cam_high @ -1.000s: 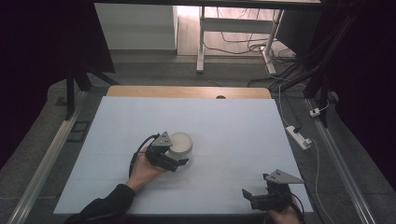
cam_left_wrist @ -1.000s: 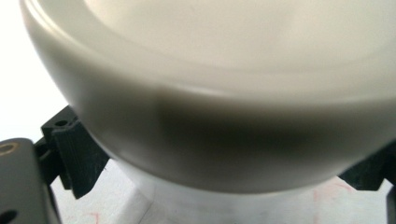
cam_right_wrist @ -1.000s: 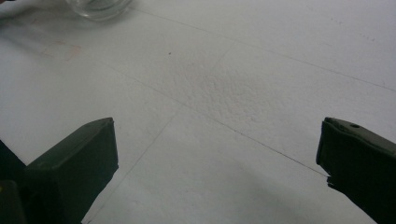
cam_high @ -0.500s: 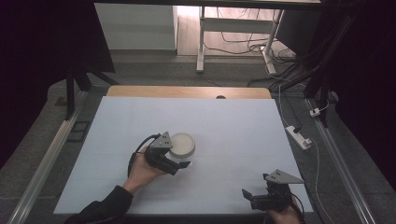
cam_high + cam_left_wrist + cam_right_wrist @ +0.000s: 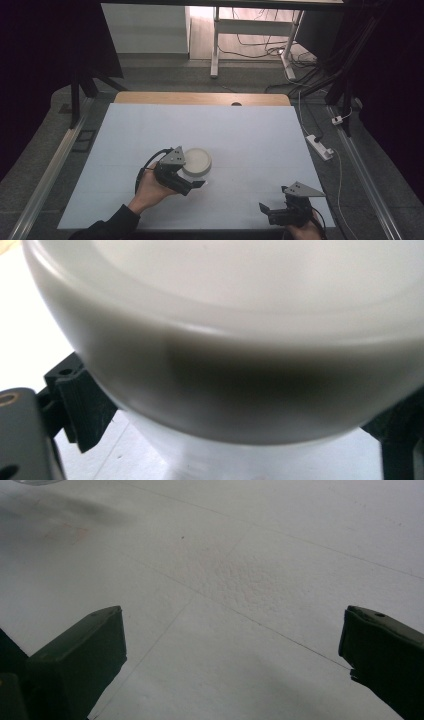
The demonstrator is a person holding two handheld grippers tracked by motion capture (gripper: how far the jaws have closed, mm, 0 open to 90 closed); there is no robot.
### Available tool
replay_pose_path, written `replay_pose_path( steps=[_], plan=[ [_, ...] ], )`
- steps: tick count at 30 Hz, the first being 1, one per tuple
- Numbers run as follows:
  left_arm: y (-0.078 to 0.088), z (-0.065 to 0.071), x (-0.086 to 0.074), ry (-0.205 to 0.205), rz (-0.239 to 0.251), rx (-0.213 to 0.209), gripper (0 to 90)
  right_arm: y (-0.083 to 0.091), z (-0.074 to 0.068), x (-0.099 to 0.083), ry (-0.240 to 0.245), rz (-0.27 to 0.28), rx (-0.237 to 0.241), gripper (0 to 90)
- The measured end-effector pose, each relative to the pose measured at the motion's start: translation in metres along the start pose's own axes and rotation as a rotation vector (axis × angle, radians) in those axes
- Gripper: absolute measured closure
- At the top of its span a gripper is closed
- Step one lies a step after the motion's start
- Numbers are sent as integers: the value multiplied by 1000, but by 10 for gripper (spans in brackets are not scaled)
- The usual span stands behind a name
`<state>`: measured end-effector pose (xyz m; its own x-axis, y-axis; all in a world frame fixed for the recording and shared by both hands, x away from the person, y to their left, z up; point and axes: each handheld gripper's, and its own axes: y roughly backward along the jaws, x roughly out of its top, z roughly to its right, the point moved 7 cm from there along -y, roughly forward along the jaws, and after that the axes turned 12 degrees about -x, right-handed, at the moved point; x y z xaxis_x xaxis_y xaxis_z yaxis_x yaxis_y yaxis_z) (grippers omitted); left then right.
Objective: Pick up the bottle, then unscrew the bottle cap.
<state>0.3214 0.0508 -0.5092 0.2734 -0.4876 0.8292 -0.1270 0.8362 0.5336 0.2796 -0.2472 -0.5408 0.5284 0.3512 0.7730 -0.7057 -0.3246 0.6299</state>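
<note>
Left gripper (image 5: 192, 182) clamped around a white bowl (image 5: 196, 161) on the table (image 5: 250, 135); right gripper (image 5: 270, 212) spread wide, holding nothing.

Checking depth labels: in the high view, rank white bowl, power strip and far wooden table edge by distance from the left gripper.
1. white bowl: at the left gripper, between its jaws.
2. wooden table edge: far side, straight ahead.
3. power strip: on the floor, off the table's right.

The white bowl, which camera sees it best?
The high view: there the whole round white bowl sits on the table, right in front of the left gripper. The left gripper view is so close that the bowl's blurry side and rim spread across it. The right gripper view looks at bare table between its own wide-apart jaws.
</note>
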Motion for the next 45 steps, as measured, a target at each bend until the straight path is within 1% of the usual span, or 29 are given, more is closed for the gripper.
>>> replay_pose_path(
  steps=[4, 7, 15, 22, 24, 27, 31, 33, 36, 42, 45],
  plan=[
    [-1, 7, 3, -9, -2, -15, 78, 0, 0, 0, 1, 0, 0, 0],
    [-1, 9, 3, -13, -4, -16, 78, 0, 0, 0, 1, 0, 0, 0],
    [-1, 8, 3, -11, -6, -11, 78, 1, 1, 1, -11, 12, 10, 0],
    [-1, 8, 3, -13, -8, -10, 78, 3, 0, 2, -7, 23, 15, 0],
    [-2, 8, 3, -13, -9, -9, 78, 4, -1, 4, 3, 33, 20, 0],
    [-2, 7, 2, -9, -9, -11, 78, 6, -5, 9, 15, 54, 35, 0],
    [-3, 7, 2, -9, -17, -12, 78, 8, -12, 16, 47, 73, 52, 0],
    [-4, 7, 2, -10, -18, -12, 78, 8, -17, 19, 59, 80, 69, 0],
    [-3, 7, 2, -9, -14, -12, 78, 7, -24, 24, 56, 82, 105, 0],
    [-3, 6, 2, -6, -11, -9, 78, 9, -38, 38, 55, 117, 164, 0],
    [-3, 5, 1, -8, -16, -7, 78, 8, -44, 47, 67, 131, 187, 0]
  ],
)
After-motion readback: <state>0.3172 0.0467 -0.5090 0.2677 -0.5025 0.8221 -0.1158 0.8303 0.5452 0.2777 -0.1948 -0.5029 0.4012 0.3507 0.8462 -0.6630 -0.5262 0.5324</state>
